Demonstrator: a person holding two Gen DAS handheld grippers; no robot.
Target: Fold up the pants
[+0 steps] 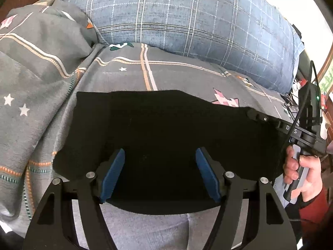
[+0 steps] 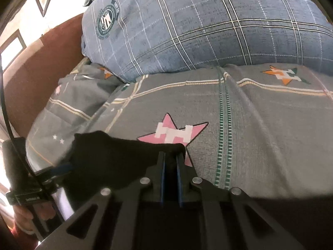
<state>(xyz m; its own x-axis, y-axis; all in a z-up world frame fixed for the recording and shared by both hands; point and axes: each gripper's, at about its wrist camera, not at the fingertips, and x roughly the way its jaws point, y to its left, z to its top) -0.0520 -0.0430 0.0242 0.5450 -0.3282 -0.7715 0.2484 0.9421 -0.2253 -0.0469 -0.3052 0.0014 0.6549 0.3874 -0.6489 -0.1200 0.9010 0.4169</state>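
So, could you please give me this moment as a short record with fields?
garment: black pants, lying on the bed
surface: grey star-print bedsheet
left gripper: open, jaws spread over the near part of the pants, gripping nothing
right gripper: shut on the pants' edge
behind: blue plaid pillow
fold state: cannot tell how many folds are done

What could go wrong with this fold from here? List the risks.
1. Only the right hand-held gripper pinches a corner of the folded black fabric pants; the left hand-held gripper is open above them, so moving the corner may skew the fold.
2. The grey star-patterned bedsheet lies just under that corner and might snag.
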